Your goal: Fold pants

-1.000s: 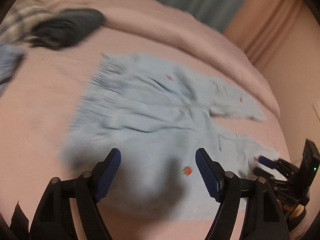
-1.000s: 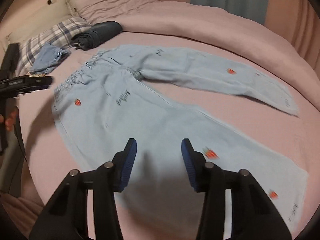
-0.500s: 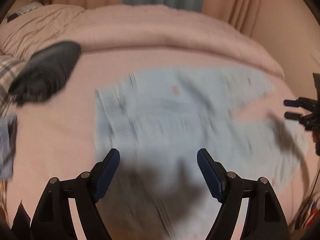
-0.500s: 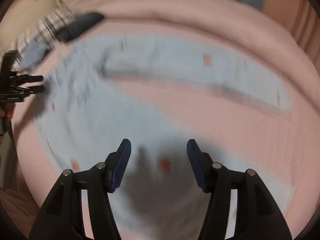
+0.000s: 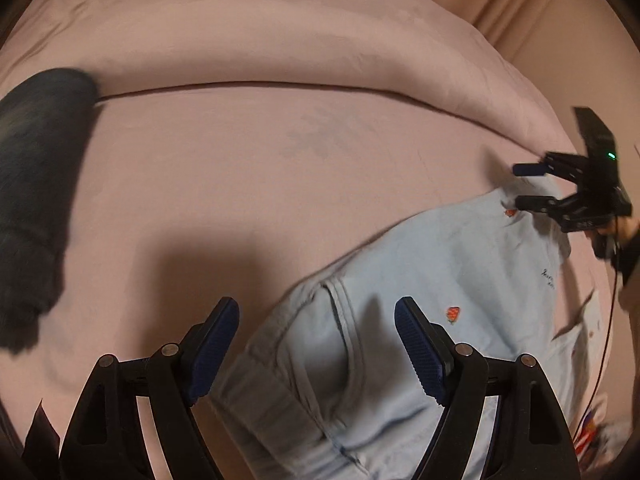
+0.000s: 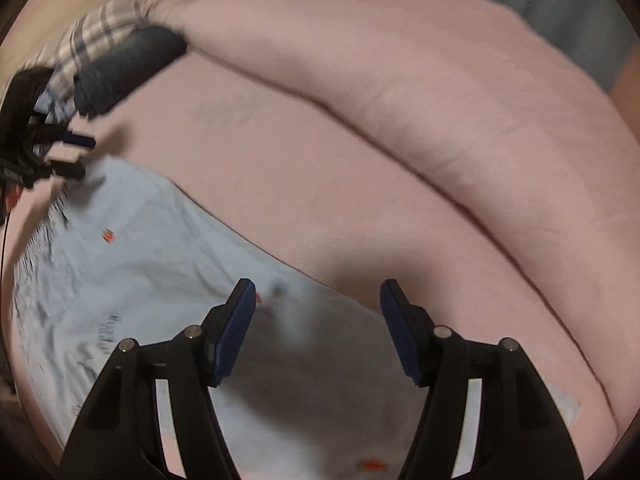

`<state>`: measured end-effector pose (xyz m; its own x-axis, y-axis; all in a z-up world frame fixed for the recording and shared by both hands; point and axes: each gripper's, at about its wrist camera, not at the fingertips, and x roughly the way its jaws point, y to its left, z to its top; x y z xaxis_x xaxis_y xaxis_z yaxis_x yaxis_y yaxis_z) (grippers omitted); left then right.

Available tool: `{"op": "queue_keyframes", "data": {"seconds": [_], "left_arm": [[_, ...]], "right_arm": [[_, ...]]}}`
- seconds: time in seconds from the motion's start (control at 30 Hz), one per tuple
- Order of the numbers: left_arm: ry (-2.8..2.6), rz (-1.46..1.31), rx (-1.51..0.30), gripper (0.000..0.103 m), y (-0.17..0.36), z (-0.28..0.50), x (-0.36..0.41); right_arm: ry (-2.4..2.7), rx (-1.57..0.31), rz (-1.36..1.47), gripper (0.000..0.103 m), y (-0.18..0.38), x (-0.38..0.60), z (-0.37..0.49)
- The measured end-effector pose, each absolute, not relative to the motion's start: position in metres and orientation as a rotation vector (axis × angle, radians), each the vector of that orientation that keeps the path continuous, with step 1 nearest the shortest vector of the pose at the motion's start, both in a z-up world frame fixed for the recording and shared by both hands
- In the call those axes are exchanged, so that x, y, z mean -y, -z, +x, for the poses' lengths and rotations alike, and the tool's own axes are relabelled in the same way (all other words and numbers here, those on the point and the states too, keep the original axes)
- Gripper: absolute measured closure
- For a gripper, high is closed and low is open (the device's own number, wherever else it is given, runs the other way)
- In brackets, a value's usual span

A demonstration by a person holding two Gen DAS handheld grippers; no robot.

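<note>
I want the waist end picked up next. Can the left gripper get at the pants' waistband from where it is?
Probably yes. The left gripper is open with the waistband of the pants between its jaws, nothing covering it.

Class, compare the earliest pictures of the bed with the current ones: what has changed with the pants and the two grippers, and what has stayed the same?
The light blue pants lay spread with legs apart; now one leg lies folded over the other, leaving bare pink sheet beyond. The right gripper has just been opening and grips nothing. The left gripper stays open and empty. The dark rolled garment and plaid pillow are unchanged.
</note>
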<state>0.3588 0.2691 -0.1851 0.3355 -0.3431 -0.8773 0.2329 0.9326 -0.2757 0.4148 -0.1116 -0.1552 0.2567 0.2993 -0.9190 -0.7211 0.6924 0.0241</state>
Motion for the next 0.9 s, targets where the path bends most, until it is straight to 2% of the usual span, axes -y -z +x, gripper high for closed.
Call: {"op": "queue_keyframes", "data": {"seconds": [0.2,0.23,0.27,0.3,0.33,0.37,0.4,0.53,0.63,0.8,0.9], "left_arm": [[0.437,0.053,-1.246,0.023,0.204,0.374,-0.246],[0.43,0.094,-1.238,0.025,0.203,0.373,-0.242],[0.424,0.122,-1.23,0.04,0.2,0.371,-0.24],[0.434,0.121,-1.226,0.06,0.195,0.371,-0.237],[0.439,0.12,-1.219,0.068,0.192,0.369,-0.236],[0.444,0.133,-1.211,0.079,0.189,0.365,-0.234],[0.45,0.16,-1.202,0.084,0.186,0.357,-0.232],[0.364,0.232,-1.187,0.087,0.18,0.344,-0.222],[0.274,0.273,-1.105,0.088,0.153,0.331,-0.217],[0.244,0.299,-0.876,0.088,0.095,0.278,-0.213],[0.266,0.267,-0.752,0.088,0.074,0.228,-0.21]], "right_arm": [[-0.817,-1.228,-0.511,0.033,0.199,0.107,0.424],[-0.836,-1.219,-0.534,0.034,0.199,0.106,0.422],[-0.839,-1.222,-0.551,0.036,0.198,0.104,0.424],[-0.835,-1.225,-0.57,0.045,0.198,0.102,0.422],[-0.831,-1.223,-0.593,0.053,0.195,0.1,0.418],[-0.83,-1.21,-0.612,0.08,0.192,0.097,0.415],[-0.815,-1.182,-0.635,0.096,0.187,0.096,0.408],[-0.751,-1.128,-0.733,0.099,0.18,0.093,0.377],[-0.664,-1.043,-0.777,0.1,0.165,0.092,0.356],[-0.538,-0.839,-0.722,0.1,0.092,0.107,0.315],[-0.531,-0.733,-0.684,0.1,0.048,0.12,0.263]]}}
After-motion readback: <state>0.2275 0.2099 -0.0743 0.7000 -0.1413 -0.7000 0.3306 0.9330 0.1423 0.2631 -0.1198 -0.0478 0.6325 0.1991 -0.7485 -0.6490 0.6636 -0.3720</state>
